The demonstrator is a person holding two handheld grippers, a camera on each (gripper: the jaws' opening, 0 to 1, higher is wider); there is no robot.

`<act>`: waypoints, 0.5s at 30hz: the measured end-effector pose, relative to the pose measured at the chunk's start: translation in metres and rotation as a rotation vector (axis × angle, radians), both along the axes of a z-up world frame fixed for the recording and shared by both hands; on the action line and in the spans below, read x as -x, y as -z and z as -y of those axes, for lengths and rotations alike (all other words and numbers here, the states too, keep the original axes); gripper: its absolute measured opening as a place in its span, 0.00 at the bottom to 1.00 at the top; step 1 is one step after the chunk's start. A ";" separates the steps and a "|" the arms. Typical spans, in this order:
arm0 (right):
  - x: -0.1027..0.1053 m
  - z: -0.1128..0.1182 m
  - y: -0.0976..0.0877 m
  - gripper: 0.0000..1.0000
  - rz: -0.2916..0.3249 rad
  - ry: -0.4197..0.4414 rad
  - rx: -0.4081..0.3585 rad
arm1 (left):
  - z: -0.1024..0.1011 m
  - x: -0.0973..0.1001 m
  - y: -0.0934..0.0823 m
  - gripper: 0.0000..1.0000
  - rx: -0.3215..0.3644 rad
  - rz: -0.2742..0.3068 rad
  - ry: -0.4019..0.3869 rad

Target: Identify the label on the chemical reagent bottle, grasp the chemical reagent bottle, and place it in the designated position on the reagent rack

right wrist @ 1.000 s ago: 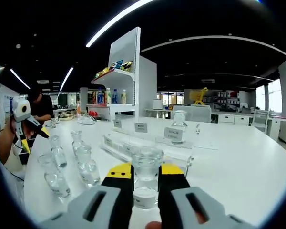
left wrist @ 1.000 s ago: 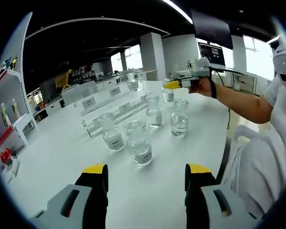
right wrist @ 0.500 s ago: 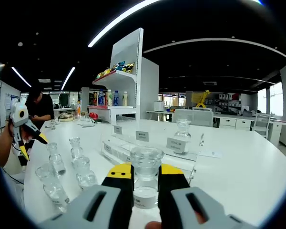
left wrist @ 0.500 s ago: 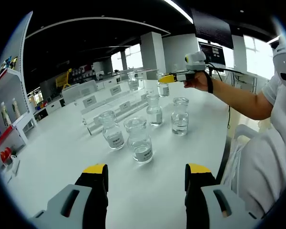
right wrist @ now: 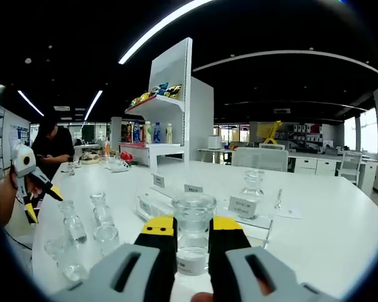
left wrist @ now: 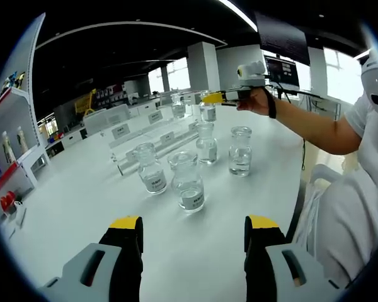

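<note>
A big white table [left wrist: 69, 207] spreads out in the left gripper view. A tall white shelf [right wrist: 176, 94] with small coloured things on it stands at about 11 o'clock in the right gripper view. The clear reagent rack [right wrist: 239, 211] with little label cards sits on the table just past the middle of that view. In the left gripper view the rack [left wrist: 151, 141] lies at 11 o'clock, behind the bottles.

The left gripper [left wrist: 192, 236] sits at 6 o'clock in its own view. Its jaws are wide apart and hold nothing. The right gripper [right wrist: 192, 242] has its jaws squeezed tight on the held bottle [right wrist: 192, 236], a clear glass one with a white label, up off the table. In the left gripper view this bottle [left wrist: 207, 111] hangs at 12 o'clock, above the far end of the rack.

Four more glass bottles [left wrist: 188, 182] stand on the table, close together near the middle of the left gripper view.
</note>
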State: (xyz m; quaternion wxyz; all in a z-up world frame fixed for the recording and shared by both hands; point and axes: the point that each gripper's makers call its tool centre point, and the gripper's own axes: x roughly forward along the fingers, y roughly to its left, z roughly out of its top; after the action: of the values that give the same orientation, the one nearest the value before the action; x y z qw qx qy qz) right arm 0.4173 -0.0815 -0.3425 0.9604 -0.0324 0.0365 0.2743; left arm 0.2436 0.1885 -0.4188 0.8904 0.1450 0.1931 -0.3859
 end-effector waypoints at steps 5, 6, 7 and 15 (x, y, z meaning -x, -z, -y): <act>-0.006 -0.011 -0.001 0.16 0.000 -0.014 -0.005 | -0.006 -0.002 0.003 0.65 -0.001 -0.008 -0.013; -0.007 -0.012 -0.001 0.16 0.001 -0.016 -0.008 | -0.007 -0.002 0.003 0.65 -0.002 -0.010 -0.017; -0.009 -0.014 -0.002 0.16 -0.001 -0.020 -0.015 | -0.008 -0.002 0.004 0.65 -0.005 -0.010 -0.021; -0.025 -0.027 -0.013 0.16 0.016 -0.020 -0.065 | -0.012 -0.002 -0.001 0.65 -0.001 -0.001 -0.028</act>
State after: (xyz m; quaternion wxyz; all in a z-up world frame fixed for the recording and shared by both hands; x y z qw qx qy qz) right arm 0.4419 -0.0547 -0.3291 0.9584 -0.0035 0.0195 0.2846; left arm 0.2455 0.2008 -0.4177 0.8955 0.1424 0.1957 -0.3735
